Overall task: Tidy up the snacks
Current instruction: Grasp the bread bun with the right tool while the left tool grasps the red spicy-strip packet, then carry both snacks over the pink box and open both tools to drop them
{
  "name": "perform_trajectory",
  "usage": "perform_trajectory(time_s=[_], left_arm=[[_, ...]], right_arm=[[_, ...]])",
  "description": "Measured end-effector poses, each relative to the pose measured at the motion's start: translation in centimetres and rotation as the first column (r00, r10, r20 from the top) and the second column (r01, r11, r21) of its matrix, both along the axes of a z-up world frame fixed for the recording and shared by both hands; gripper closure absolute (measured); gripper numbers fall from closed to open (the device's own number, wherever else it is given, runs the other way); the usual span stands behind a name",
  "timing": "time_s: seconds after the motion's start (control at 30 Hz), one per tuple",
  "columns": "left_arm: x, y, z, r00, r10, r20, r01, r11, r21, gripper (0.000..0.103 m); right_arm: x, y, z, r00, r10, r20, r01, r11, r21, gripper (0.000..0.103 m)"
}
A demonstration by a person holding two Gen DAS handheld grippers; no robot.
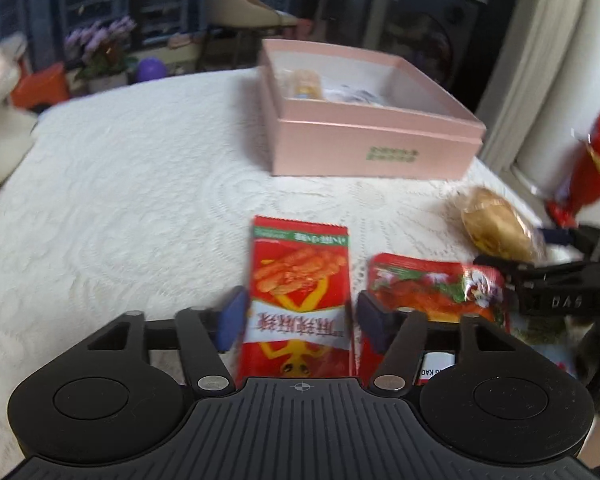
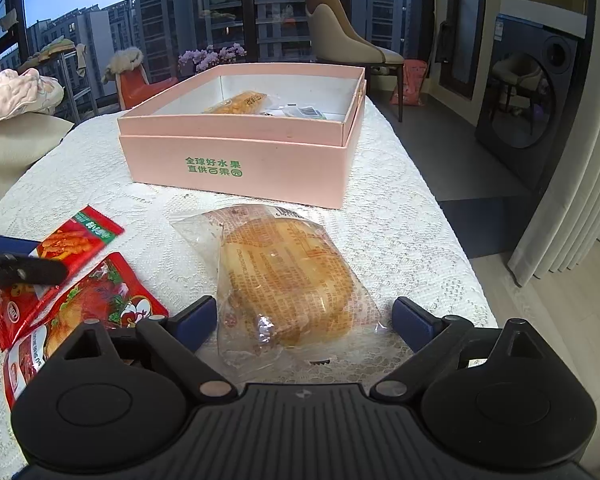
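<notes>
Pink box printed 全球好水果 直供百果园, red snack packet beside.

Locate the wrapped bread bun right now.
The wrapped bread bun lies on the lace tablecloth, centred in the right wrist view between the open right tongs, in front of the pink box.

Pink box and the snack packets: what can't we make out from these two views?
- Pink box contents: near wall hides most in both views; one orange packet shows.
- Second red packet: lower part behind the left claw in the left wrist view.
- Left wrist view: motion blur, print unreadable.
- Bread bag: near end hidden under the right claw body.
</notes>
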State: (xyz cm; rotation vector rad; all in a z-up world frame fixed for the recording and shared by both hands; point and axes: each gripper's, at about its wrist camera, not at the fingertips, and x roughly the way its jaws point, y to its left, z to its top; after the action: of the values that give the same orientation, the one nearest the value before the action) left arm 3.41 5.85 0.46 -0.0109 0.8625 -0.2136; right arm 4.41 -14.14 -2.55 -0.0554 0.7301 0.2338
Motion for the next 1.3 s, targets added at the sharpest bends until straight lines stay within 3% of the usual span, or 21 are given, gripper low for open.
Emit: perform_trajectory(time_s=[0.1,0.27,0.33,0.37,0.47,0.57,0.67,0.87,0.97,1.07,1.13,1.3], left_arm=[[-0.6,-0.9,-0.2,0.999,-0.032,0.012,0.031,0.997,0.073,0.034],[-1.4,0.0,-0.1,0.998,-0.065,-0.008,0.065,0.997,0.044,0.035],[-1.7,0.2,0.0,0.998,-0.067,-0.007,0.068,0.997,0.047,0.038],[-1.8,0.0,0.0,0.998,-0.069,-0.004,0.069,0.996,0.062,0.039],[-1.6,-0.6,-0.1,0.998,-0.064,0.0,0.064,0.994,0.089,0.038],[-1.2,-0.7,0.0,0.998,-0.055,-0.013,0.056,0.994,0.093,0.038],[-0.9,-0.5,0.1,0.998,-0.052,-0.033,0.055,0.995,0.081,0.039],[-0.9,-0.7,0.1,0.999,-0.039,-0.021,0.041,0.996,0.08,0.038],[-1.2,-0.3,0.0,0.999,-0.013,0.038,0.01,0.998,0.057,0.049],[-1.6,0.4,0.3,0.998,0.0,0.057,0.001,1.0,-0.01,0.052],[-1.7,1.1,1.3,0.997,0.005,0.082,0.002,0.997,-0.077,0.052],[-0.2,1.3,6.4,0.976,0.0,0.216,0.034,0.987,-0.155,0.052]], right_arm=[[0.1,-0.1,0.0,1.0,0.007,-0.007,-0.007,1.0,0.005,0.004],[0.6,0.1,0.1,0.997,0.061,-0.044,-0.061,0.998,-0.015,0.0],[0.9,-0.2,0.8,0.994,0.076,-0.081,-0.076,0.997,0.002,0.004],[1.0,-0.5,1.3,0.995,0.072,-0.075,-0.07,0.997,0.027,0.01],[1.2,-0.7,2.8,0.998,0.054,-0.031,-0.052,0.998,0.045,0.01],[2.6,0.3,2.7,0.992,0.094,-0.085,-0.094,0.996,0.004,0.01],[3.3,0.9,2.3,0.983,0.097,-0.159,-0.099,0.995,-0.006,0.04],[0.5,0.5,5.4,0.992,0.113,-0.056,-0.112,0.993,0.021,0.042],[-0.3,-0.1,6.6,0.994,0.109,-0.016,-0.108,0.994,0.017,0.043],[-0.9,-0.9,8.1,0.996,0.082,0.046,-0.082,0.997,0.013,0.043],[-1.3,-1.5,9.3,0.993,0.061,0.099,-0.063,0.998,0.013,0.043],[-0.1,-2.4,12.3,0.981,0.034,0.192,-0.047,0.997,0.062,0.043]])
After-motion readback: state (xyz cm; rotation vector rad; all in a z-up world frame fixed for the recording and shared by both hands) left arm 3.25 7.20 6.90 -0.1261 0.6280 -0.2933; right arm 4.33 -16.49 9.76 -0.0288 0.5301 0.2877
